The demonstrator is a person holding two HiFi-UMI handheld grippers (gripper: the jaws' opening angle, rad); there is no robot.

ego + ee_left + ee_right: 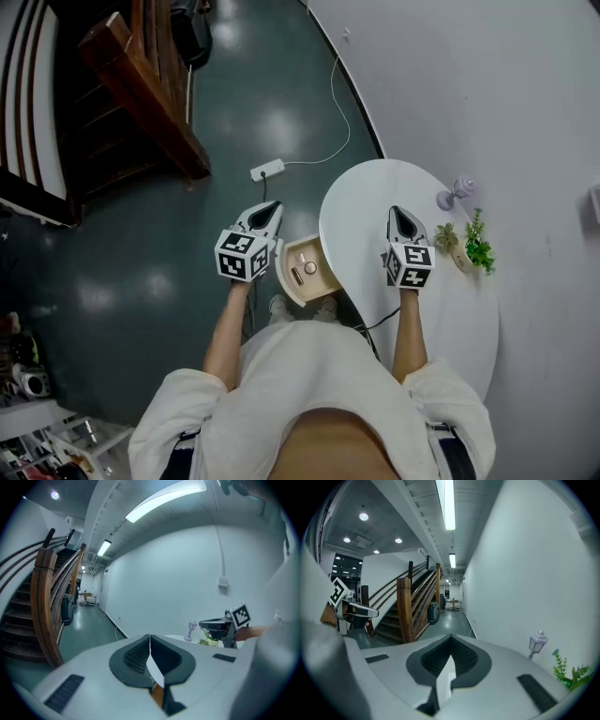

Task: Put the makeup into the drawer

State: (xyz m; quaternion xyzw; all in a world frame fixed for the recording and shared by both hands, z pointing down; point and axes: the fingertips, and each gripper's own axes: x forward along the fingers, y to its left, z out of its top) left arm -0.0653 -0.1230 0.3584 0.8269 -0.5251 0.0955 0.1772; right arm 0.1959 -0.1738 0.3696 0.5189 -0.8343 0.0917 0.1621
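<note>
1. The left tool (267, 216) and right tool (403, 221) are both sitting shut, gripping nothing.
2. The makeup (310, 269) seems to be lying already inside the open drawer (289, 279) at the surface (366, 202) edge.
3. The drawer is lying between the tools, nearer the left one.

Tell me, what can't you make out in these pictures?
- Head view: the things in the open drawer are too small to name.
- Head view: the shelf at bottom left is cut off by the picture's edge, and the things on it are blurred.
- Both gripper views: the drawer lies outside the picture.
</note>
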